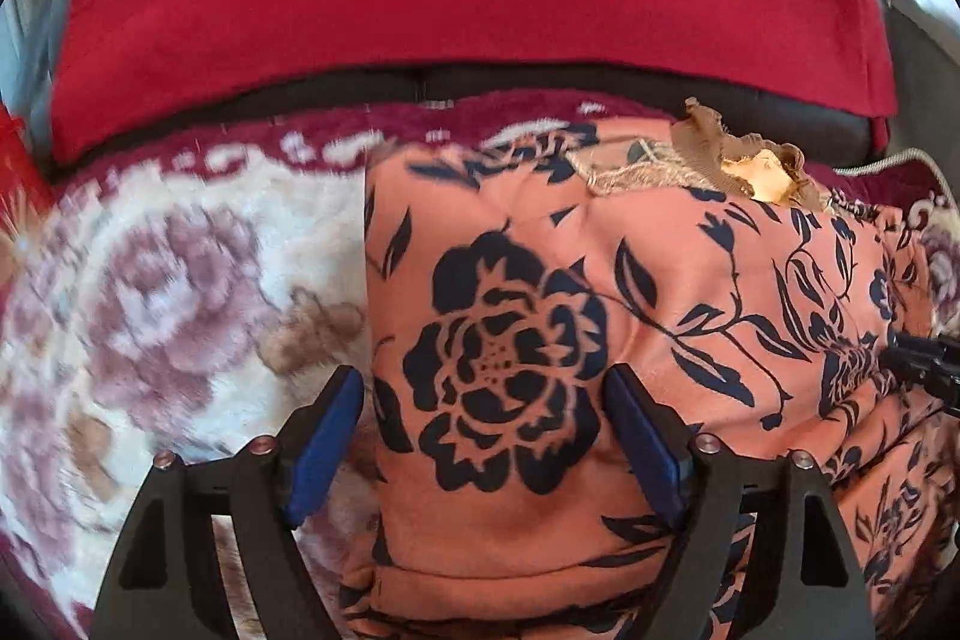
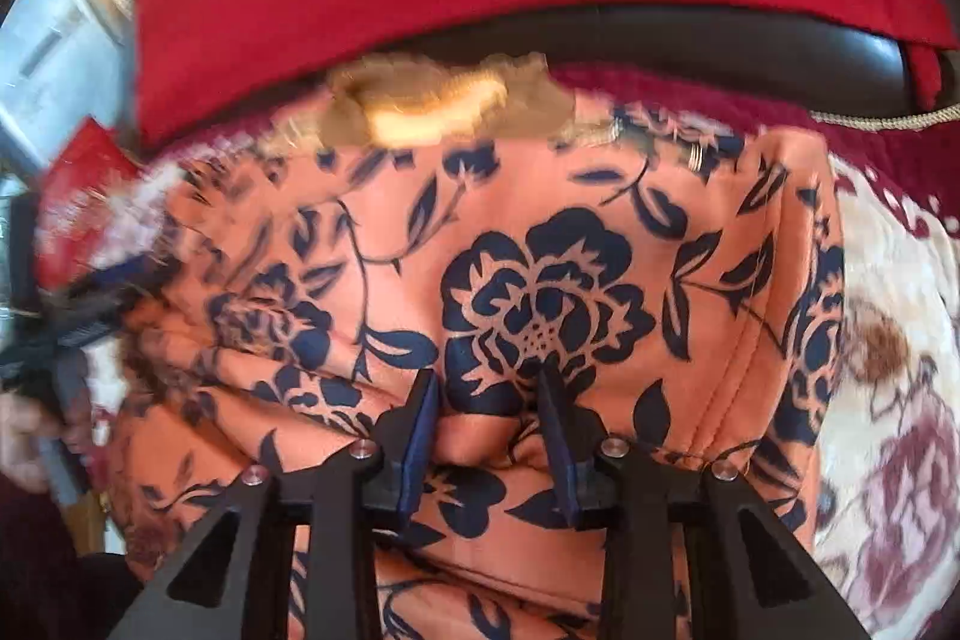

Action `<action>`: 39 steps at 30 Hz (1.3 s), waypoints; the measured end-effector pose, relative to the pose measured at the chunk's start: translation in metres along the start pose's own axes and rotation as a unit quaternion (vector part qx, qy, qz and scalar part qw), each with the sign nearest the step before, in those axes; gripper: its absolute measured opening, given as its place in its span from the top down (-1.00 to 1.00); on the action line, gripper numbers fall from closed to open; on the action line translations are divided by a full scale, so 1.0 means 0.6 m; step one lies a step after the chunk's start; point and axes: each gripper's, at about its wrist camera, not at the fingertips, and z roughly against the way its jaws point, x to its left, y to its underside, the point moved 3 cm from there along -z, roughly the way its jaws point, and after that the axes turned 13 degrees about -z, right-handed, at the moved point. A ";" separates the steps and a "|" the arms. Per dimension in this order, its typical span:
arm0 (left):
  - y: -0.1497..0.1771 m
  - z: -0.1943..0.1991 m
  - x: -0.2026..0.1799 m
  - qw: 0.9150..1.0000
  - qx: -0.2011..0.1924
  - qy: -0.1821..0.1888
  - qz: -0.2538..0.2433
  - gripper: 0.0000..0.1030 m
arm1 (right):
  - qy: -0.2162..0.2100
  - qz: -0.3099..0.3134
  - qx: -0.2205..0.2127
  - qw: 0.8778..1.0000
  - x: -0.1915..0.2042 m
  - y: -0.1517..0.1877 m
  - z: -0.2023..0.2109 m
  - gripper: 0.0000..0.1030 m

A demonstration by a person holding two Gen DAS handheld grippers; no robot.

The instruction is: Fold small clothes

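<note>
Left wrist view. Left gripper [image 1: 483,403]: jaws wide apart, holding nothing. The orange floral garment [image 1: 600,316] lies flat on a floral blanket [image 1: 150,292]. Its left folded edge runs straight ahead from between the jaws: one blue pad sits over bare blanket, the other over cloth. The garment's long axis runs sideways, off to the right of these jaws. At the far end, ahead and right, a tan ruffled collar [image 1: 708,142] is in view. Tips of the right gripper [image 1: 924,364] show at the frame's right edge, resting on or just above the cloth; cannot tell which.

Right wrist view. Right gripper [image 2: 489,400]: jaws partly open, with a low ridge of cloth between the pads; pads do not appear to pinch it, though blur makes contact uncertain. The garment fills the field ahead and to both sides of these jaws. Its right hem lies well right of them.

Judgement: the right gripper is over the body, the left at the edge, so the left is nearer for lifting that edge across.

Only the left view shows the left fold line sharply; only the right shows the hem.
</note>
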 end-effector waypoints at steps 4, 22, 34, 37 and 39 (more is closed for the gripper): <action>-0.002 0.011 0.006 1.000 -0.007 0.013 0.017 -0.62 | -0.044 -0.044 0.011 0.998 -0.036 -0.018 0.033 0.25; 0.019 0.061 -0.047 1.000 -0.020 0.004 -0.007 -0.64 | -0.036 -0.159 -0.038 0.986 -0.121 -0.035 0.082 0.24; 0.233 0.237 0.011 0.995 -0.072 -0.012 0.063 -0.64 | -0.069 -0.115 -0.166 0.977 -0.092 0.150 0.248 -0.52; 0.325 0.271 0.027 0.994 -0.059 -0.015 0.092 -0.64 | -0.059 -0.129 -0.153 0.978 -0.122 0.207 0.262 -0.52; 0.363 0.273 0.038 0.993 -0.046 0.002 0.106 -0.64 | -0.057 -0.139 -0.139 0.979 -0.139 0.243 0.264 -0.52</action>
